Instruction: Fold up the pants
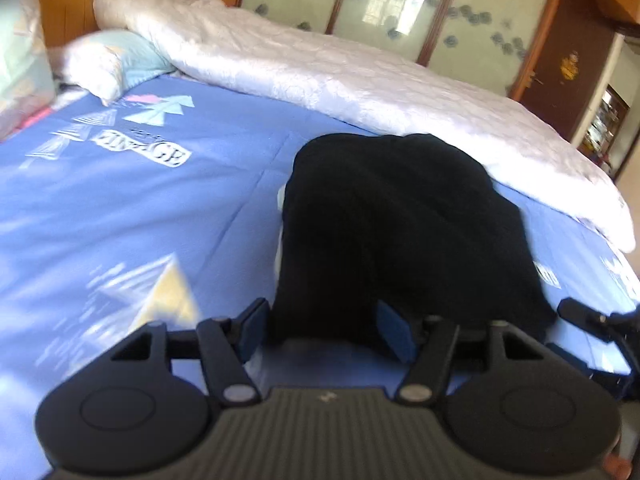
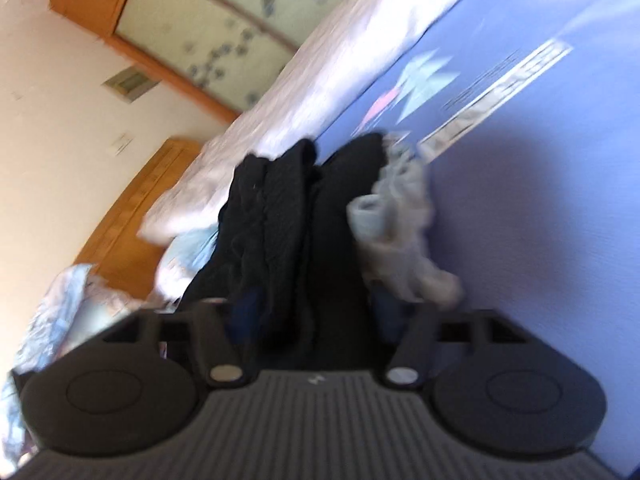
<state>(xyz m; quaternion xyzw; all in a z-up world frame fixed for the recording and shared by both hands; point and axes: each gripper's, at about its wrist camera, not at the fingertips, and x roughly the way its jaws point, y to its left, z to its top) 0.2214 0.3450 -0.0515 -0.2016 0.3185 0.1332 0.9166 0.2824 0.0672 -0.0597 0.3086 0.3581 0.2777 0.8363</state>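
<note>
Both tongs (image 1: pixel 326 326) (image 2: pixel 316 312) stood released over black folded fabric pants (image 1: pixel 400 224); should smooth edges flat on blue printed bedsheet (image 1: pixel 140 208).

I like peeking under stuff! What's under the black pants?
The blue sheet lies under the pants. A bit of pale cloth peeks out at their left edge; the rest underneath is covered.
</note>
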